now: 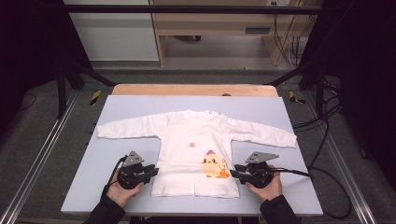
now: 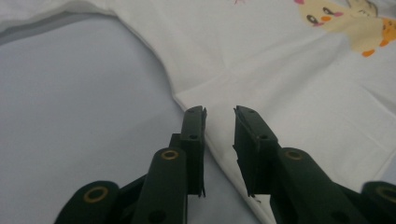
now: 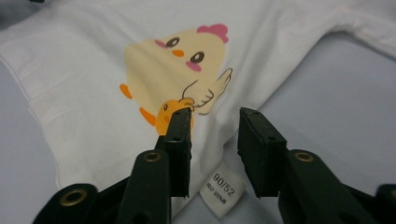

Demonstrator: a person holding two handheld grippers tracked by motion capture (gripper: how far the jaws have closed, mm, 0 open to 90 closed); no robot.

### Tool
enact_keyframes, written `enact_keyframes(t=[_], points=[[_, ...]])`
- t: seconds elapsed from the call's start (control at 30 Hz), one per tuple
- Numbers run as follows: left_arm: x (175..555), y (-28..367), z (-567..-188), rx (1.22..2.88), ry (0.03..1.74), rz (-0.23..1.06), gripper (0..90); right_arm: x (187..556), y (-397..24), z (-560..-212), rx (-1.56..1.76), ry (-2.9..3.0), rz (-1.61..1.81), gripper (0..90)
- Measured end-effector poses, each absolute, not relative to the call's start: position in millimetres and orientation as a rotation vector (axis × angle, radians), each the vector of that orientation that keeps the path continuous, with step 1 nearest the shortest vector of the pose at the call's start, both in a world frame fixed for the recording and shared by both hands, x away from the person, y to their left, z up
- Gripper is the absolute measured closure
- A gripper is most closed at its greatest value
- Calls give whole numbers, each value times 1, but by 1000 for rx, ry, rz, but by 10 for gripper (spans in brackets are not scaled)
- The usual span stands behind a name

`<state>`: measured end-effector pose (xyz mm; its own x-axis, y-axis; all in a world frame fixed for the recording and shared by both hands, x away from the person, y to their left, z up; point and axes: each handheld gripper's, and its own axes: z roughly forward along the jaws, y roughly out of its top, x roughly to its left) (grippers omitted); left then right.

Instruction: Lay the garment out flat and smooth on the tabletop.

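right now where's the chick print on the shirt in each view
High view: the chick print is on the lower right of the white shirt, near the right tool.
Left gripper view: the print is at the top right corner, cut by the frame edge.
Right gripper view: the print is centre, above the open jaws.
Shared landmark: the pink comb on the chick's head.

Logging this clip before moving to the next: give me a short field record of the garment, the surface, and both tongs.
garment: white long-sleeved shirt, spread flat, sleeves out, chick print on front
size tag: at side seam, reads 90/52
surface: pale blue mat on the table
left tongs: open, jaws astride the shirt's side edge near the hem
right tongs: open, jaws astride the opposite side edge, above the tag
grip: neither closed on fabric
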<state>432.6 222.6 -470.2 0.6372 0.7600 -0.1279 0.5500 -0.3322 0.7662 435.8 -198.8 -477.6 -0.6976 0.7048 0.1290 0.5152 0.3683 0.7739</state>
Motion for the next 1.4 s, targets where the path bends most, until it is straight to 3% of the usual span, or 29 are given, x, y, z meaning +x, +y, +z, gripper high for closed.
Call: enact_keyframes(t=[0.13,0.33,0.5,0.63,0.9,1.4], points=[[433,225,-465,1982,966,353,547,437,-205,-472,1072,2314,1342,487],[435,232,-458,1928,916,371,324,438,-218,-467,1088,2169,1479,355],[436,241,-455,1893,910,383,181,442,-229,-464,1103,2113,1515,154],[438,252,-454,1861,915,407,93,443,-233,-462,1079,2101,1497,60],[444,277,-459,1816,954,410,24,443,-250,-460,1116,2067,1545,7],[446,287,-469,1834,975,415,7,446,-268,-479,1141,2086,1517,6]])
